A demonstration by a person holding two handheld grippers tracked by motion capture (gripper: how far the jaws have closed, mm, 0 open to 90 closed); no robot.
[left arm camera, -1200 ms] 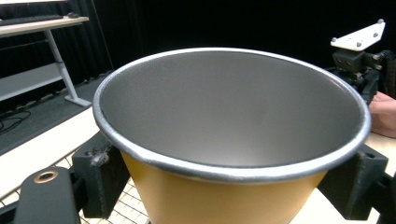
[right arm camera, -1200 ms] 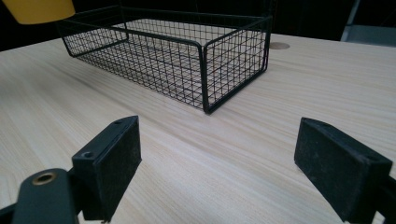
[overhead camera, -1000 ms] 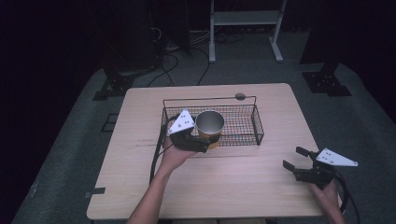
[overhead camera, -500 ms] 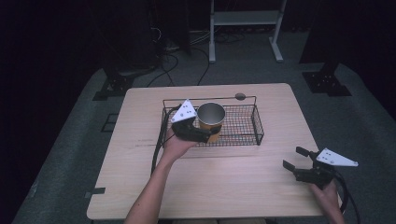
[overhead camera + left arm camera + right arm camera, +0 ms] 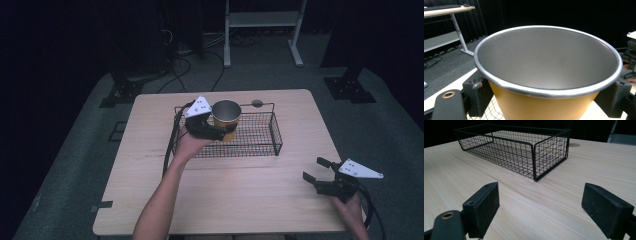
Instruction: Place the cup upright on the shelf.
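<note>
Right now my left hand-held gripper [image 5: 226, 131] is clenched on the yellow cup [image 5: 226, 117], jaws on opposite sides of its wall just under the metal rim. Cup sits upright over the left part of the wire basket [image 5: 260, 145]; can't tell if it's touching the mesh floor or lifted off it. In the left gripper view the cup [image 5: 544, 75] shows a bare grey inside, looks empty. My right hand-held gripper [image 5: 316, 170] is released, jaws wide apart, low over the near right of the bench [image 5: 240, 200], well apart from the basket [image 5: 519, 152].

To do this step well, I'd say: keep the cup level, keep the squeeze steady since the wall tapers and could slip, and mind the basket's near rail. Right one just waits clear.

Bench is pale wood, bare apart from the basket. Room is dark, grey floor, cables and a white frame stand [image 5: 260, 25] at the far side.
</note>
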